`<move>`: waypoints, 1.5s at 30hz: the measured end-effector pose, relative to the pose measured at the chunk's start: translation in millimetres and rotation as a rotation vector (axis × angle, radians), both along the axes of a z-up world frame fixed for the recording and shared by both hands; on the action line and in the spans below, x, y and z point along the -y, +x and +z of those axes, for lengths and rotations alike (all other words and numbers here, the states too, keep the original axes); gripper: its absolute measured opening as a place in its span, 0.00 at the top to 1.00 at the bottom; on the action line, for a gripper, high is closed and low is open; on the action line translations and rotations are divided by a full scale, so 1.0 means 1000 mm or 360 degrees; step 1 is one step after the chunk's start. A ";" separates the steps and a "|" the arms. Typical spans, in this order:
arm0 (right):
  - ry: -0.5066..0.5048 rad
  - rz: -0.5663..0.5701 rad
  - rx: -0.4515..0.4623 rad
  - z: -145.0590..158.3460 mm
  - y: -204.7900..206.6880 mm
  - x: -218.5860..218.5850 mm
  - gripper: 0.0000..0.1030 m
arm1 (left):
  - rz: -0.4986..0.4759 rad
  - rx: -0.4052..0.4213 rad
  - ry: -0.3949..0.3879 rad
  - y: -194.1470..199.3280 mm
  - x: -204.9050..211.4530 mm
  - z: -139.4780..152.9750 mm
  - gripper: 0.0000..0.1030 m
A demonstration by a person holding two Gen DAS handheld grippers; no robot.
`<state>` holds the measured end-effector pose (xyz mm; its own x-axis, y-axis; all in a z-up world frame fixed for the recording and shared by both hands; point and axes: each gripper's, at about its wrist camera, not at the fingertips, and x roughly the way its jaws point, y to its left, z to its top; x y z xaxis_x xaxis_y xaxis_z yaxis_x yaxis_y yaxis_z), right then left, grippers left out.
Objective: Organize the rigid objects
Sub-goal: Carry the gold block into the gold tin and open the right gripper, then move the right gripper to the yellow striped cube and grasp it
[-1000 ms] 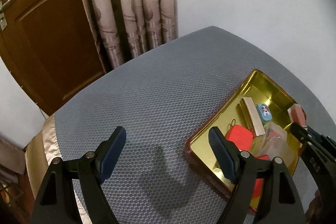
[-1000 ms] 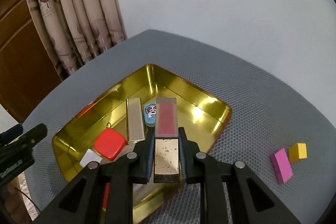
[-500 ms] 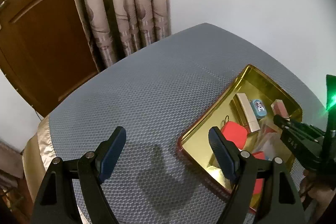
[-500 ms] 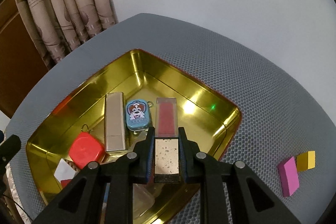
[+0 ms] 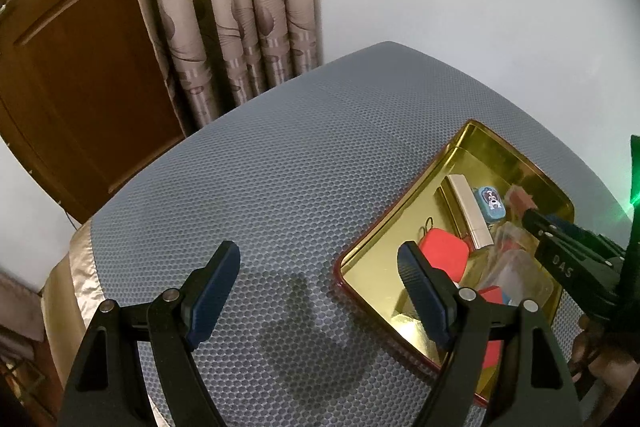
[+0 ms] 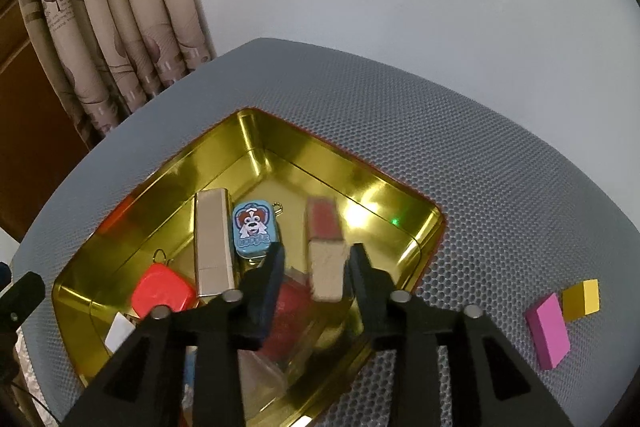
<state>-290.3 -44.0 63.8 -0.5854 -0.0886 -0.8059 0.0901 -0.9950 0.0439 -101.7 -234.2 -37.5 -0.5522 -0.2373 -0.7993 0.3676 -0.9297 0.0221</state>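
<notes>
Lipstick Dropping Into the Gold Tin

Jaws of the right gripper (image 6: 316, 259) are opening over the gold tray (image 6: 352, 167), and the lipstick tube (image 6: 325, 251), with its red window and pale gold cap, is sitting blurred between them, with no pad visibly pressing on it. It is lying in the tray's right part, just beside the blue dog tin (image 6: 255, 229) and the long silver bar (image 6: 213, 247), with the red square case (image 6: 162, 293) nearer the left corner. The left gripper (image 5: 320, 291) is hovering with its jaws wide apart and nothing between them, above the grey honeycomb mat (image 5: 280, 187) beside the tray.

Judging from the blur, the tube is probably loose and falling or rolling, so it could be knocking against the dog tin or coming to rest slanted on the clear pieces under the fingers. If the right fingers are lifting out before they are fully clear, a pad could be dragging the tube along. The pink block (image 6: 548, 331) and yellow block (image 6: 582, 299) are waiting on the mat to the right, touching each other; a pinch on one could nudge the other away.
</notes>
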 end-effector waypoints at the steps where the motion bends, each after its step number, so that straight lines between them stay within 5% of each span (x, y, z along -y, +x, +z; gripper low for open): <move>1: 0.0006 0.0001 -0.0008 0.002 0.001 0.000 0.64 | -0.0002 -0.0003 -0.0005 0.000 0.000 0.000 0.24; 9: -0.0012 -0.0038 -0.0090 0.023 0.019 -0.017 0.64 | -0.0015 -0.0005 -0.0015 0.001 -0.001 0.000 0.24; 19: 0.0050 -0.0276 -0.0137 0.030 0.060 -0.107 0.64 | -0.0036 -0.0013 -0.0052 0.003 -0.004 0.002 0.24; 29: 0.0107 -0.0525 -0.0099 0.001 0.072 -0.190 0.64 | -0.0052 -0.0001 -0.0074 0.003 -0.005 0.001 0.24; 33: 0.0085 -0.0537 -0.0086 -0.010 0.069 -0.203 0.62 | -0.0063 -0.0001 -0.0090 0.005 -0.006 0.001 0.24; 36: 0.0068 -0.0515 -0.0085 -0.019 0.067 -0.210 0.52 | -0.0071 0.0005 -0.0103 0.005 -0.007 0.000 0.24; 45: 0.0071 -0.0549 -0.0049 -0.046 0.052 -0.219 0.51 | -0.0108 0.0024 -0.0122 0.004 -0.012 -0.002 0.24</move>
